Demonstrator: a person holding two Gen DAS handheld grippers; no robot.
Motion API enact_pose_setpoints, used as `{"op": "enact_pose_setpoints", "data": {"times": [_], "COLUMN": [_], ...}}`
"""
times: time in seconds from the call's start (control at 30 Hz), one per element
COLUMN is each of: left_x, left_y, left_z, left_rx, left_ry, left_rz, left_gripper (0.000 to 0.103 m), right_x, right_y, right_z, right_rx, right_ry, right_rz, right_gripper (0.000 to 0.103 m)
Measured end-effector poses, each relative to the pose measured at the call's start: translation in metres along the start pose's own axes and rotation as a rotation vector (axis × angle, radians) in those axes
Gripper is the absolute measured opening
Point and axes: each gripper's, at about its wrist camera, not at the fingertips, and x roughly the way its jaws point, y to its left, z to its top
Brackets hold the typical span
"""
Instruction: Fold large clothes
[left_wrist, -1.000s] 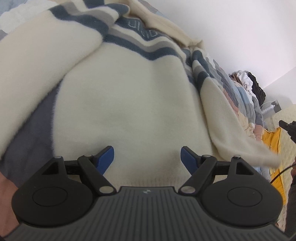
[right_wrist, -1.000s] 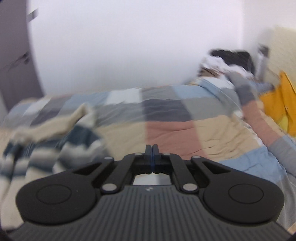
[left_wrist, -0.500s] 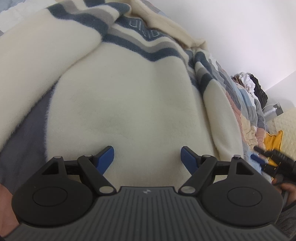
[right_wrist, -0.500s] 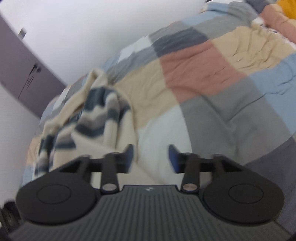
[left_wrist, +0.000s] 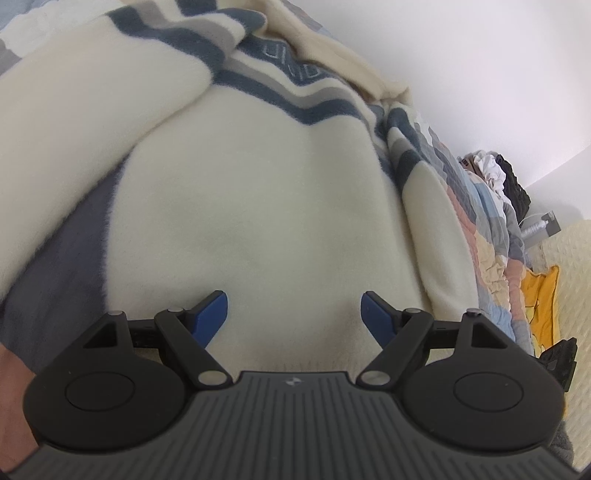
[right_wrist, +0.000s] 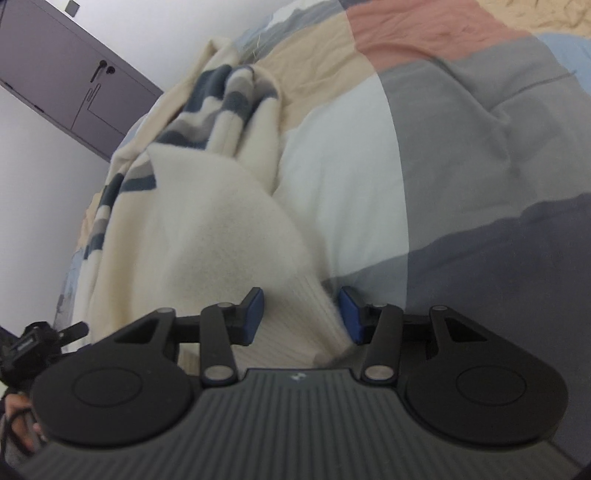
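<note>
Cream fleece sweater with navy and grey chest stripes (left_wrist: 258, 206): lay flat on patchwork-quilted bed (right_wrist: 461, 155), hem nearest, collar away. Left claw (left_wrist: 293, 314): wide, empty, above hem. Right claw (right_wrist: 301, 314): closing around ribbed sleeve cuff (right_wrist: 295, 325), pads not yet pressing.

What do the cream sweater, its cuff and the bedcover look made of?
Sweater: soft fuzzy knit, maybe wool or fleece; the nap blurs its edges. Ribbed cuff: tighter knit with fine parallel ridges. Patchwork bedcover: thin matte woven cloth, likely cotton; it holds sharp creases.
</note>
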Motion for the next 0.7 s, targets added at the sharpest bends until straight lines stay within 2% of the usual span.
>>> {"op": "enact_pose_setpoints", "data": {"times": [0.03, 0.07, 0.13, 0.27, 0.37, 0.53, 0.7], "left_x": [0.0, -0.001, -0.001, 0.001, 0.003, 0.004, 0.002], "left_y": [0.0, 0.001, 0.001, 0.001, -0.001, -0.004, -0.011], "left_z": [0.0, 0.0, -0.001, -0.001, -0.001, -0.002, -0.004], "left_rx": [-0.003, -0.005, -0.006, 0.002, 0.013, 0.045, 0.096], "left_ry": [0.0, 0.0, -0.002, -0.004, -0.012, -0.022, -0.046], "left_rz": [-0.001, -0.002, 0.0, 0.014, 0.027, 0.05, 0.089], "left_gripper": [0.083, 0.083, 0.083, 0.083, 0.083, 0.083, 0.083], "right_x": [-0.001, -0.002, -0.008, -0.049, -0.084, -0.121, -0.138], "right_y": [0.003, 0.007, 0.017, 0.028, 0.031, 0.027, -0.009], "right_z": [0.0, 0.001, 0.005, 0.027, 0.053, 0.114, 0.18], "right_rx": [-0.007, -0.026, -0.092, -0.157, -0.184, -0.208, -0.089], "right_ry": [-0.003, 0.001, -0.005, -0.106, -0.193, -0.343, -0.405], "right_rz": [0.0, -0.006, -0.041, -0.019, -0.047, -0.208, -0.329], "right_gripper": [0.021, 0.014, 0.01, 0.009, 0.008, 0.008, 0.008]}}
